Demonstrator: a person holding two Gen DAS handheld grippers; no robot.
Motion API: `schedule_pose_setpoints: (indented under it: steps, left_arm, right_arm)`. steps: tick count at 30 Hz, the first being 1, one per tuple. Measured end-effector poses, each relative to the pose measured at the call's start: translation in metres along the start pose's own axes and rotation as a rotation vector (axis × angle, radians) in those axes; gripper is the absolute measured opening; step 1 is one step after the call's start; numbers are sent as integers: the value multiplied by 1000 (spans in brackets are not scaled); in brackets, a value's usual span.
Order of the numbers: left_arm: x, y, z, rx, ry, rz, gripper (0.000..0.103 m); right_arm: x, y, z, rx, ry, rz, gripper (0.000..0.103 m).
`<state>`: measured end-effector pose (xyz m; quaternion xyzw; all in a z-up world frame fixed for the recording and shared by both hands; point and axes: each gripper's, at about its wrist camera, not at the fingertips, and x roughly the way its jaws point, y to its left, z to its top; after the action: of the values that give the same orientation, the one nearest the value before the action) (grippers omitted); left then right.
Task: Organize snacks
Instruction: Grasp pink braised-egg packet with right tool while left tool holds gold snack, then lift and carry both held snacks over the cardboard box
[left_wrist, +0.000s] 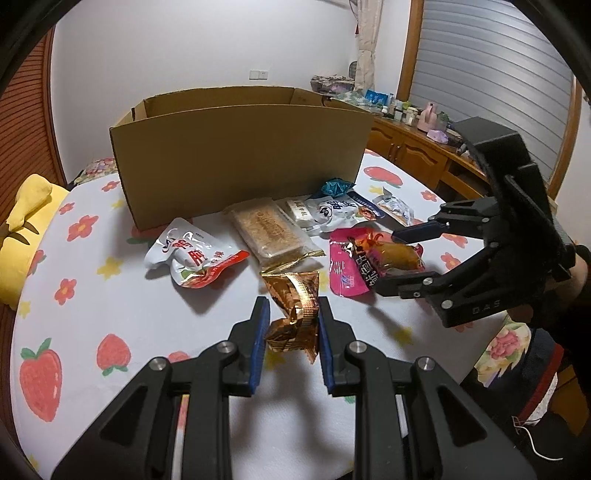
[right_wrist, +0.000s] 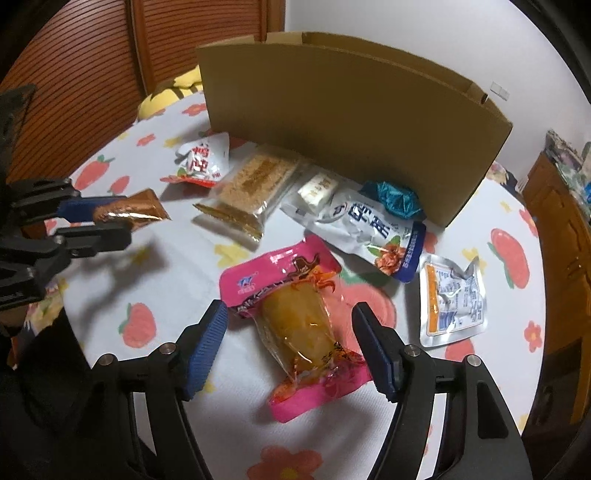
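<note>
My left gripper (left_wrist: 292, 306) is shut on a crumpled gold foil packet (left_wrist: 291, 317), held just above the strawberry-print tablecloth (left_wrist: 110, 295). The right wrist view shows that left gripper (right_wrist: 123, 218) and its gold foil packet (right_wrist: 129, 212) at the left edge. A pink packet with an orange snack inside (right_wrist: 295, 321) lies on the cloth. My right gripper (right_wrist: 290, 308) stands open over it, a pad on either side with a gap to each. In the left wrist view the right gripper (left_wrist: 388, 260) straddles the pink packet (left_wrist: 351, 266). Behind stands an open cardboard box (left_wrist: 240, 155).
In front of the box (right_wrist: 351, 147) lie a white-red pouch (right_wrist: 201, 162), a clear biscuit pack (right_wrist: 255, 184), a white-blue pouch (right_wrist: 373, 229), a teal wrapper (right_wrist: 391, 197) and a silver sachet (right_wrist: 452, 302). A yellow cushion (left_wrist: 26, 229) sits left, a cluttered wooden cabinet (left_wrist: 406, 144) right.
</note>
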<state>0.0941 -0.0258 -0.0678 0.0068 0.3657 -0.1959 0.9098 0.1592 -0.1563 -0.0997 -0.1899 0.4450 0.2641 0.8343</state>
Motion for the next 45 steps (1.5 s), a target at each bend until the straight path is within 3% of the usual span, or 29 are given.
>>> schedule_pose_setpoints:
  steps: [12,17,18,31,45]
  left_arm:
    - [3,1,-3,-11,11,4,23]
    - [3,2,-3,-12,6,4,23]
    - [3,2,-3,-13,4,4,23]
    - [-6,0,0,-8,-17,24,23]
    - [-24,-1,11,3,-64,39,23]
  right_arm:
    - [9,-2,-5,16,16,49,67]
    - [4,-7,-9,37,5,45,40]
    - [3,-8,-11,48,-3,53,39]
    - [-20,-3,-32,136,-105,38,38]
    - [-68,4,-32,173,-237,20,38]
